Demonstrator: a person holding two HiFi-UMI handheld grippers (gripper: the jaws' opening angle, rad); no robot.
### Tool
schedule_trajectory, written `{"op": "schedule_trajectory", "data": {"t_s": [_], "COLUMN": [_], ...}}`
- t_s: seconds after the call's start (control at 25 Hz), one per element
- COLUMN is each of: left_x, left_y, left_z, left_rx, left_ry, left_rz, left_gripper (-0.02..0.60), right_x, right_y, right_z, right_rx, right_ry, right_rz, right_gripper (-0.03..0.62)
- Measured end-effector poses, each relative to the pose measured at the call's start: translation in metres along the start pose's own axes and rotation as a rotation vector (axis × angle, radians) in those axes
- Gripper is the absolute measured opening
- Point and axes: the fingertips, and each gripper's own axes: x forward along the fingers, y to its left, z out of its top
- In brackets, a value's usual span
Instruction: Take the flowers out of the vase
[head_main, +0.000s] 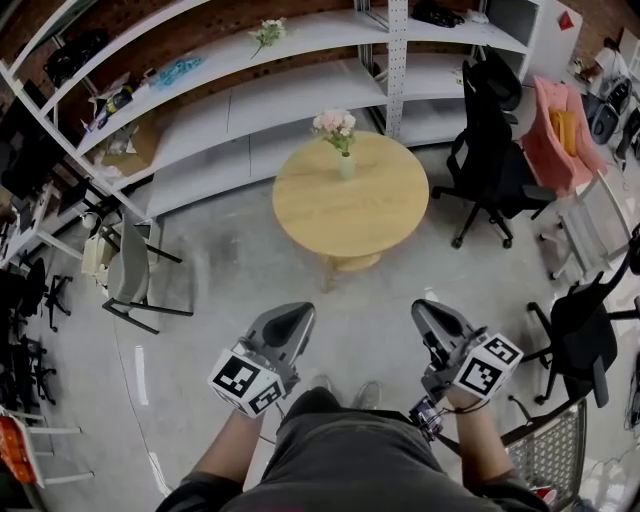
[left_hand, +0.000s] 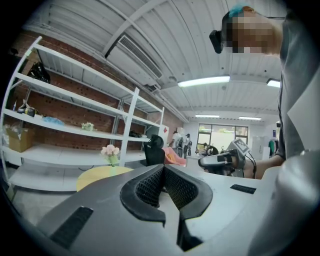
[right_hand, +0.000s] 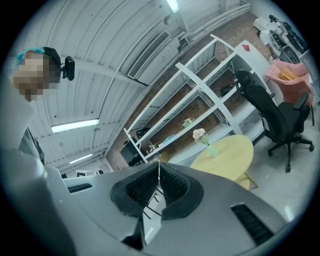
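Two sets of jaws pressed together on nothing: left hand-held gripper (head_main: 290, 318) and right hand-held gripper (head_main: 430, 315), side by side above the floor (head_main: 230, 260), aimed toward the round tabletop (head_main: 355, 215). Pink flowers (head_main: 334, 124) upright in the pale vase (head_main: 345, 165), near the tabletop's far edge, well apart from both. Shelves (head_main: 300, 95) behind, chairs (head_main: 490, 160) at right.

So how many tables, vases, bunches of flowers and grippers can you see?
Round table: 1
Vase: 1
Bunches of flowers: 2, one in the vase, one on the shelf
Grippers: 2, the left gripper and the right gripper, both shut
Total: 6
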Motion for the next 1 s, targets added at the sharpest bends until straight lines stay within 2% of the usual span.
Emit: {"op": "schedule_trajectory", "data": {"t_s": [0.28, 0.44, 0.64, 1.0], "left_x": [0.024, 0.038, 0.061, 0.106], "left_y": [0.008, 0.03, 0.076, 0.183], "left_z": [0.002, 0.006, 0.008, 0.023], "left_rx": [-0.004, -0.011, -0.029, -0.041], "left_ry": [0.003, -0.003, -0.002, 0.001], "left_rz": [-0.014, -0.042, -0.076, -0.127], "left_gripper": [0.009, 0.009, 0.009, 0.009], "right_x": [-0.009, 0.013, 0.063, 0.177], "right_y": [-0.032, -0.039, -0.05, -0.066], "right_z": [0.003, 0.008, 0.017, 0.044], "right_rx": [0.033, 0.032, 0.025, -0.003], "right_ry": [-0.014, -0.008, -0.001, 0.002], "right_rz": [-0.066, -0.083, -0.1, -0.118], "right_gripper": [0.017, 0.017, 0.017, 0.017]}}
